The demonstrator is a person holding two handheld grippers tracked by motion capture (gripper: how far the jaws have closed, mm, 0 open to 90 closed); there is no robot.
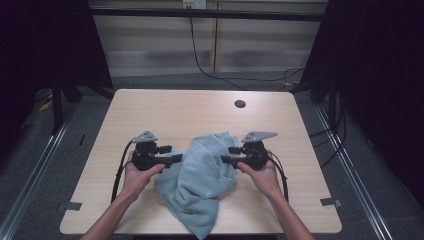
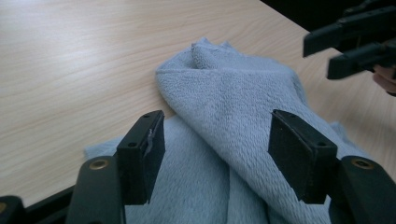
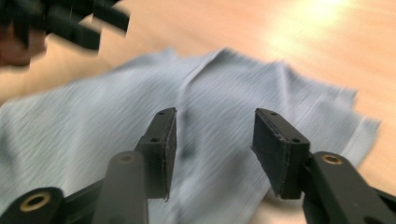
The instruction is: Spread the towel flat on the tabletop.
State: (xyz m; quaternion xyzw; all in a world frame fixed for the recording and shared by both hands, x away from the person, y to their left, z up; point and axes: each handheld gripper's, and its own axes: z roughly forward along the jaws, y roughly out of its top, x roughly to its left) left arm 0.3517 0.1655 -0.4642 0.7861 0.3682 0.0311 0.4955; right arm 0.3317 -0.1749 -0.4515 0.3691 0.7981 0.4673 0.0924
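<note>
Wooden table [image 1: 165, 107] with grommet hole [image 1: 240, 104]

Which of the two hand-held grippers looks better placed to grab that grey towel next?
Probably the left hand-held gripper: its open jaws already straddle a raised fold of the towel. The right hand-held gripper hovers open above flatter cloth.

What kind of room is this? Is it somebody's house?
Probably not a house, more likely a lab or recording studio. A bare wooden table stands between dark curtains, cables trail over a grey floor, and a blue-grey towel lies between two hand-held grippers.
</note>
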